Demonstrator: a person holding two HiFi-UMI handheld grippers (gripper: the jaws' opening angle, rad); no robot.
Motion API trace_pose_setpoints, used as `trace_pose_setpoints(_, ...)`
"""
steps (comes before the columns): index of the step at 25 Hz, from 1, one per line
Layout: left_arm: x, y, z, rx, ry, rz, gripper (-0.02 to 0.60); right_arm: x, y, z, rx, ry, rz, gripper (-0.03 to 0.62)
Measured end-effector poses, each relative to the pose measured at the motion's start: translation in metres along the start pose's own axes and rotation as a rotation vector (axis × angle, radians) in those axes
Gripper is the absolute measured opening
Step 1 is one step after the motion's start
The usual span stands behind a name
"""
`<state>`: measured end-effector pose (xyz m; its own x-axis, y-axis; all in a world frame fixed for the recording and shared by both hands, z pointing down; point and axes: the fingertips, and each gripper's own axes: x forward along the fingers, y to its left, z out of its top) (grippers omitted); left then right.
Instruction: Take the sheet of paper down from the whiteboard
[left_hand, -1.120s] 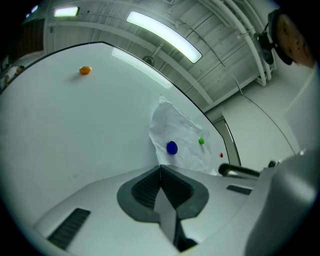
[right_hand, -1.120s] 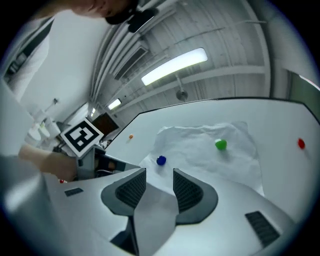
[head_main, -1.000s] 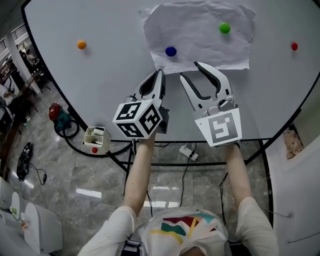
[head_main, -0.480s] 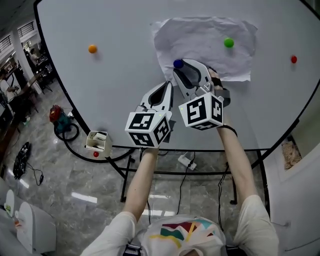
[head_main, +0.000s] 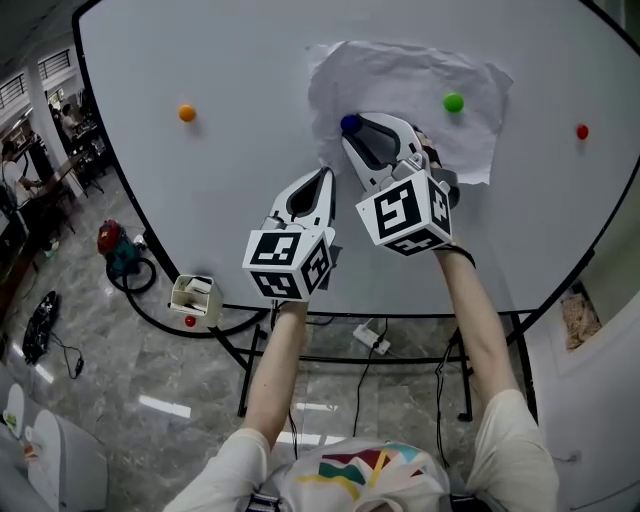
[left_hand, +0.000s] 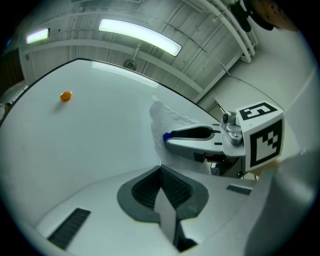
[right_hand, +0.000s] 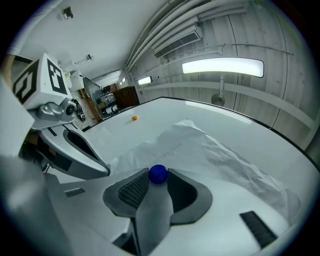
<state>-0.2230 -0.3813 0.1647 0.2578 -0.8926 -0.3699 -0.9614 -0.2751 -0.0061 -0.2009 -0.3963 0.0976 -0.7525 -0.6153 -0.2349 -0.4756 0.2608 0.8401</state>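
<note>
My right gripper (head_main: 353, 130) has just been closing its jaws onto the blue magnet (right_hand: 158, 174), 1 of 2 pinning the sheet of paper (head_main: 400, 75) to the whiteboard (head_main: 200, 200). My left gripper (head_main: 325, 176) hangs pinched together and empty, just left of it.

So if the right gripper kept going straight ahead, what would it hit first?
The blue magnet: it already sits between the fingers of the right gripper, which have just been closing on it. Right behind lies the sheet of paper on the whiteboard.

- Right gripper (head_main: 352, 128), jaws just closing round the blue magnet (head_main: 348, 122), covers the lower edge of the sheet of paper (head_main: 400, 75).
- Whiteboard (head_main: 230, 60) runs off the frame's top and right.
</note>
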Motion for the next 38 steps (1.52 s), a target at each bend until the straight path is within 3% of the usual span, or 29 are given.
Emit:
trace_pose_setpoints(9,0.004,0.008,0.006,0.016,-0.006,0.0,0.045,0.011,-0.044,0.02,-0.024,-0.008,-0.078,0.13)
trace_pose_setpoints(19,-0.001,0.003,0.004,0.002,0.004,-0.007,0.046,0.018,-0.117,0.052,0.05,-0.063,-0.14,0.13)
trace_pose_setpoints(28,-0.006,-0.011,-0.025,-0.04,0.034,-0.014,0.046,0.015,-0.121,0.052,0.059,-0.103,-0.205,0.13)
trace_pose_setpoints(33,-0.006,-0.013,-0.026,-0.051,0.033,-0.015,0.046,-0.018,-0.121,0.056,0.089,-0.174,-0.247,0.141)
trace_pose_setpoints(38,-0.007,-0.011,-0.033,-0.027,0.048,-0.002,0.046,-0.071,-0.103,0.012,0.158,-0.104,-0.248,0.144)
